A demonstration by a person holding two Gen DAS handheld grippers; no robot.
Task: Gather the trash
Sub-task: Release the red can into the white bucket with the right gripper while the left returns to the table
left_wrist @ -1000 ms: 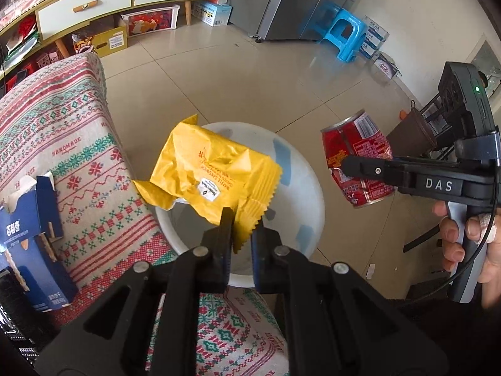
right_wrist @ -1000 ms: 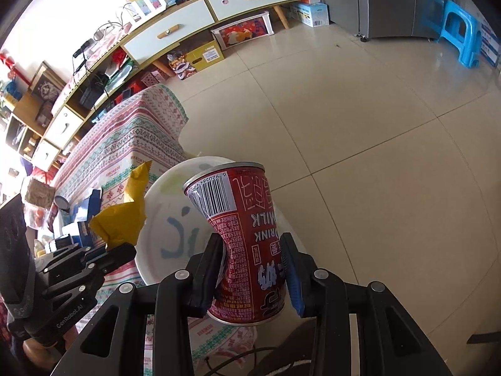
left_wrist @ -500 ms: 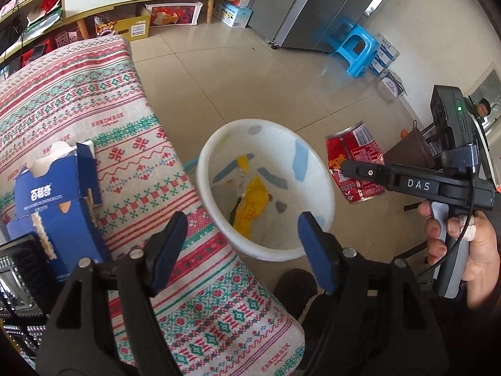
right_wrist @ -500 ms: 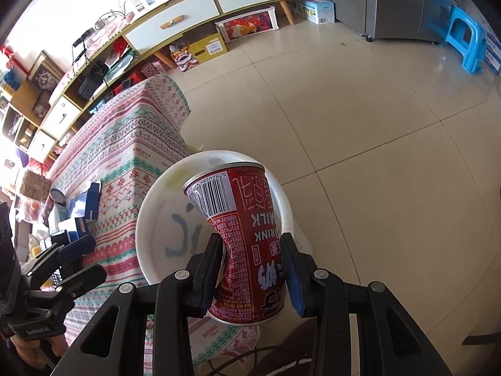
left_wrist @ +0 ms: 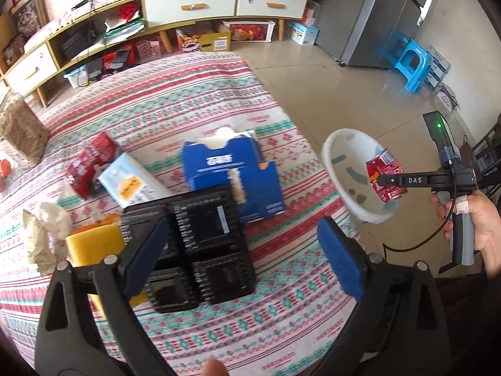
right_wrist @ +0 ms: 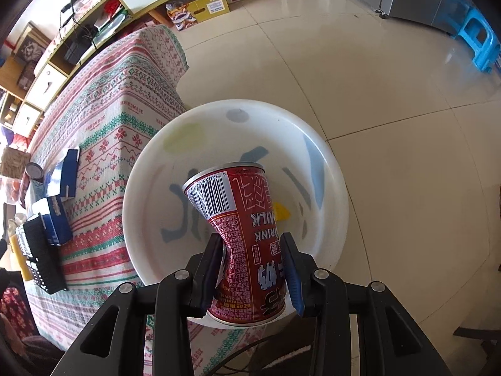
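My right gripper (right_wrist: 252, 269) is shut on a dented red milk can (right_wrist: 241, 235) and holds it over a white bin (right_wrist: 332, 169) beside the table; a corner of the yellow wrapper (right_wrist: 281, 213) lies in the bin. The can (left_wrist: 386, 181) and bin (left_wrist: 332, 153) also show in the left wrist view. My left gripper (left_wrist: 244, 260) is open and empty above the patterned tablecloth (left_wrist: 188, 106). On it lie a torn blue carton (left_wrist: 231, 172), a black tray (left_wrist: 200, 244), a red packet (left_wrist: 90, 163), a pale packet (left_wrist: 128, 185), crumpled tissue (left_wrist: 43, 228) and a yellow sponge (left_wrist: 94, 244).
A low cabinet (left_wrist: 188, 6) with drawers stands behind the table. A fridge (left_wrist: 385, 15) and a blue stool (left_wrist: 413, 62) stand on the tiled floor at the far right. A woven basket (left_wrist: 18, 131) sits at the table's left edge.
My left gripper opened and dropped the yellow wrapper into the bin, then swung back left over the table. My right gripper moved the can over the bin.
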